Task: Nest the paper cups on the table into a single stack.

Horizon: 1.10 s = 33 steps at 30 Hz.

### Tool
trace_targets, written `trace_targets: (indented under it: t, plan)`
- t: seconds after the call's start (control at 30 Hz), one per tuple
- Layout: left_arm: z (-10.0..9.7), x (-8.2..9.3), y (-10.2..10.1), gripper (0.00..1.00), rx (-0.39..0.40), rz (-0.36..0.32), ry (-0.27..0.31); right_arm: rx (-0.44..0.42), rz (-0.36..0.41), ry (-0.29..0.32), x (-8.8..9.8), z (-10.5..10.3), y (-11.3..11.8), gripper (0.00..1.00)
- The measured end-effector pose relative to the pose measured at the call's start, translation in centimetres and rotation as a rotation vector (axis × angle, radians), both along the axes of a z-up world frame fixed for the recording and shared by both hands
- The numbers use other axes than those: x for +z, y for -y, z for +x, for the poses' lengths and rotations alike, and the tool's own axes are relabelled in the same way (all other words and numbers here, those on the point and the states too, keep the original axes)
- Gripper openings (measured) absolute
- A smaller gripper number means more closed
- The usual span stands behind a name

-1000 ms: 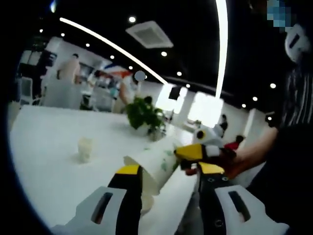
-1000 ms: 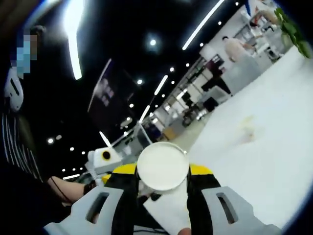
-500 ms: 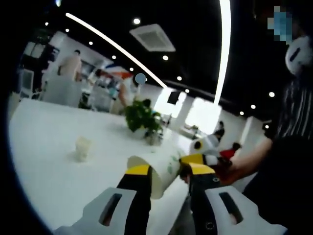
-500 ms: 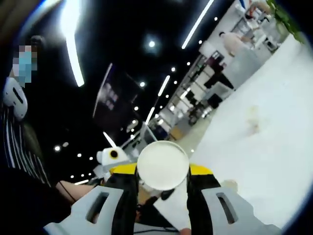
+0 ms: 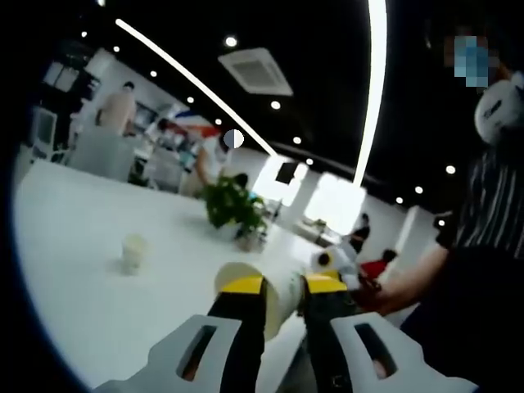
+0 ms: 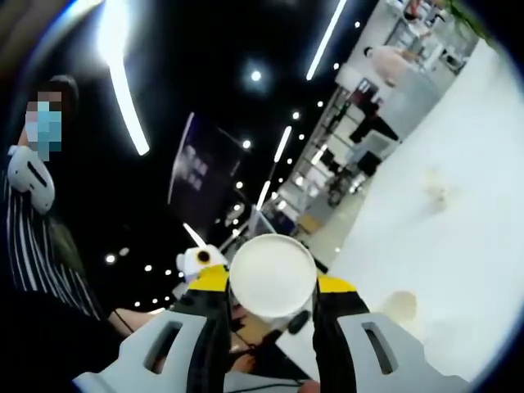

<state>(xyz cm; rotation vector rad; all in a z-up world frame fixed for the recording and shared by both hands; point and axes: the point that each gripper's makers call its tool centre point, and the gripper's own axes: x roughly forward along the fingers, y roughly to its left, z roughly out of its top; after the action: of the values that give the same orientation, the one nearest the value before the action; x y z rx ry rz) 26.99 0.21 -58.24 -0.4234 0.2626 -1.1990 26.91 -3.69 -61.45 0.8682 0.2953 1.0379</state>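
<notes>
Both claws grip cups, left view adds lone cup, plant

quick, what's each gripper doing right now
Left gripper: shut on a paper cup.
Right gripper: shut on another paper cup.

The white paper cup clamped in the left gripper hides its base behind the yellow-tipped jaws. The small pale cup far off on the white table is blurred (any print unreadable). Background people are too small to make out.
</notes>
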Motion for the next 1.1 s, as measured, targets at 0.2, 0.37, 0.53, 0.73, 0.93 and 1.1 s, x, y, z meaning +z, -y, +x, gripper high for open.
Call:
trace_targets:
  t: [0.2,0.37,0.53,0.73,0.93,1.1]
  plan:
    - [-0.1,0.4,-0.1,0.06,-0.013,-0.009,-0.009,0.016,0.028,0.005,0.5,-0.4,-0.1,0.35]
    - [-0.2,0.8,-0.1,0.05,-0.027,-0.014,-0.007,0.020,0.049,0.005,0.6,-0.4,-0.1,0.35]
    - [-0.6,1.4,0.2,0.04,-0.061,0.005,0.006,0.029,0.070,0.003,0.7,-0.7,0.0,0.34]
    - [-0.9,1.8,0.6,0.02,-0.093,0.007,0.001,0.033,0.074,0.019,1.0,-1.0,0.2,0.35]
    - [-1.0,1.8,1.0,0.01,-0.109,0.035,0.025,0.021,0.062,0.028,0.8,-0.9,0.5,0.35]
    - [-1.1,1.9,1.3,0.00,-0.121,0.054,0.056,0.004,0.049,0.032,0.5,-0.7,0.7,0.35]
